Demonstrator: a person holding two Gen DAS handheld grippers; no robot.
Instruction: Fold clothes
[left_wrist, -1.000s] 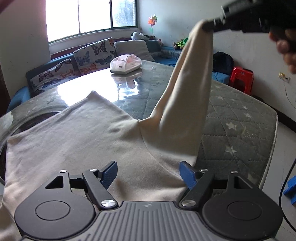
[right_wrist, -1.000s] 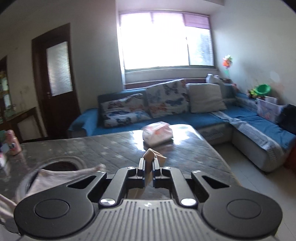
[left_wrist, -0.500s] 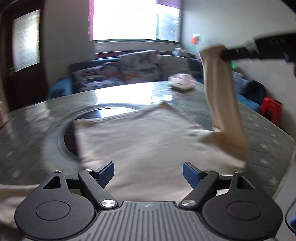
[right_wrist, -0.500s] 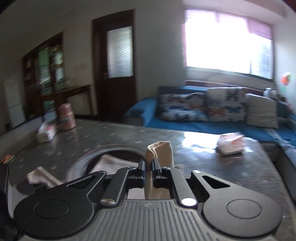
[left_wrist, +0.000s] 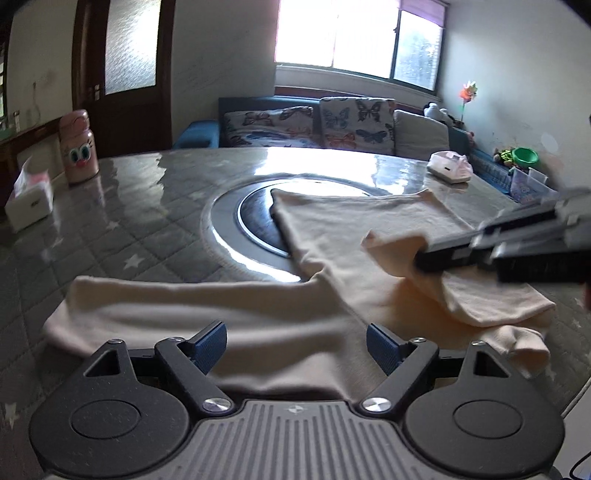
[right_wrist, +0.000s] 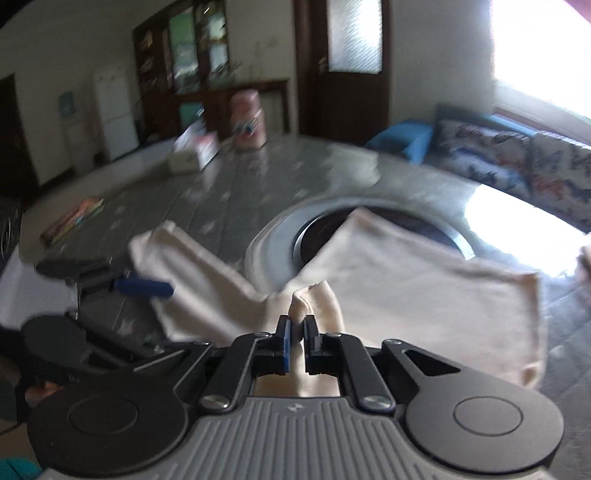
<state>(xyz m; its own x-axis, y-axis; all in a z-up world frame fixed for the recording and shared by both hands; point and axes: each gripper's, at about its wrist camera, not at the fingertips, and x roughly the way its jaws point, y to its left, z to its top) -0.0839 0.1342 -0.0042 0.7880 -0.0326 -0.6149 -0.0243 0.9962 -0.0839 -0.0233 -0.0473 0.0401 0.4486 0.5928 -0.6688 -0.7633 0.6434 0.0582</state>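
Change since a second ago: the sleeve, then held high at upper right of the left view, is now lowered and folded across the garment's body; the left gripper, whose jaws have just been opening with nothing gripped between them, now faces the door side of the room and the other sleeve. Garment: cream, long-sleeved, lying flat on the grey table, its upper edge overlapping the round inset at centre; one sleeve stretched toward lower left of the left view, the other doubled over at right. Right gripper: fingers closed, pinching the cuff of the folded sleeve, a small fold of cloth standing up between the pads; in the left view it enters from the right edge, low over the cloth. Left gripper: fingers wide apart, hovering over the garment's near edge, pointed downward; in the right view it shows blurred at left, beside the far sleeve.
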